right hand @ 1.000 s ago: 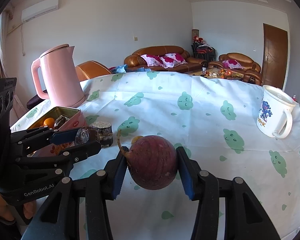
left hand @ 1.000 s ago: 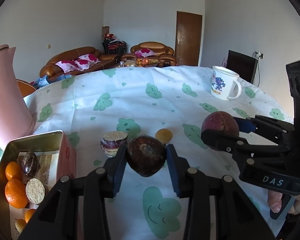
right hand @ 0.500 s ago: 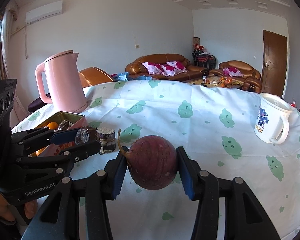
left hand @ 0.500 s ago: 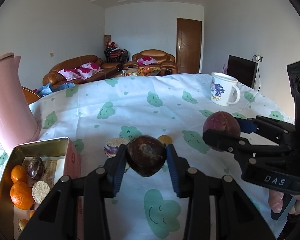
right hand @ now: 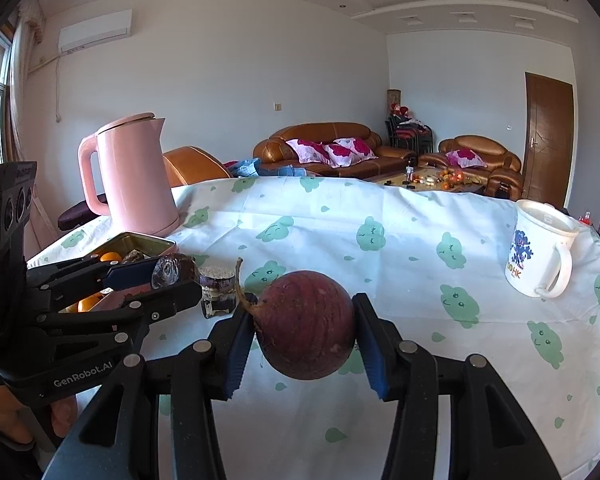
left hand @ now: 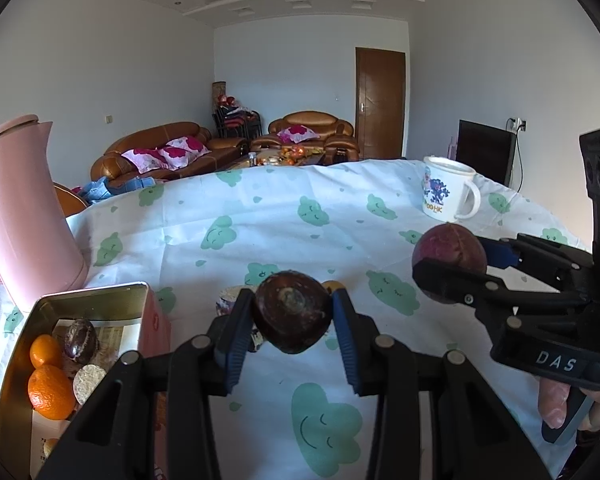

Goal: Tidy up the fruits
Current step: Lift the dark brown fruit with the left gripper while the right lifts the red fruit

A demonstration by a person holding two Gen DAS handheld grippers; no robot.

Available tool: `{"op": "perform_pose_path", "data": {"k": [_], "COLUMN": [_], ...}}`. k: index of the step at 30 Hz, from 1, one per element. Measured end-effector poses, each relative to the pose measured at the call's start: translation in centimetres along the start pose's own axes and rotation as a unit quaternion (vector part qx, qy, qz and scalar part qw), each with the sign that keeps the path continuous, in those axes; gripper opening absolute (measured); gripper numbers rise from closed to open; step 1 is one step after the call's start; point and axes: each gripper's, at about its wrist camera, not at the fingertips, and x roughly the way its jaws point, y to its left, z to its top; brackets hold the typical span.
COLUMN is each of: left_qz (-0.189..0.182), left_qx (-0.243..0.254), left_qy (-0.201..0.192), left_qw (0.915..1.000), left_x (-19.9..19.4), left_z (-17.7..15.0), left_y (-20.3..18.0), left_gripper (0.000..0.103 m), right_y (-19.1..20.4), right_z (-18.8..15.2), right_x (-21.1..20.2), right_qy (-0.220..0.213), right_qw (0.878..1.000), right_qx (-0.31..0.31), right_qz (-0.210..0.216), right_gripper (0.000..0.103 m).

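Left gripper [left hand: 293, 313] jaws clamp dark fruit [left hand: 292, 312], right gripper [right hand: 306, 330] jaws clamp purple fruit [right hand: 306, 330]; tin's [left hand: 32, 320] oranges [left hand: 50, 391] clear only in left view

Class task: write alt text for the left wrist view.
The left gripper clamps a dark fruit above a cloud-print tablecloth. A tin with oranges sits left; the right gripper holds a purple fruit.

The pink kettle [left hand: 24, 216] is cut off by the left wrist view's left edge. Beside it, the tin [left hand: 28, 344] runs off the frame's lower edge. A cut fruit [left hand: 228, 304] near the tin is mostly hidden behind the left gripper's fingers [left hand: 236, 332].
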Motion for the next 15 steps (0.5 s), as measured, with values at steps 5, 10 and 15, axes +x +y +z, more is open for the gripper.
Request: {"op": "perform_pose_path", "data": {"k": [5, 10, 15], "left_qz": [0.001, 0.002, 0.004], "left_qx": [0.002, 0.002, 0.001], "left_qy": [-0.007, -0.016, -0.033], "left_qw": [1.0, 0.9999, 0.9994], "left_x": [-0.3, -0.7, -1.3], "left_z": [0.0, -0.1, -0.1], "left_y": [-0.1, -0.1, -0.1], "left_gripper": [0.041, 0.041, 0.041], "right_y": [0.1, 0.2, 0.3], "right_z": [0.0, -0.1, -0.1], "right_x": [-0.4, -0.6, -1.0], "right_qy": [-0.009, -0.013, -0.024], "right_qw": [1.0, 1.0, 1.0], "right_qx": [-0.002, -0.004, -0.008], "right_qz": [0.0, -0.001, -0.002], "right_gripper": [0.05, 0.05, 0.05]}}
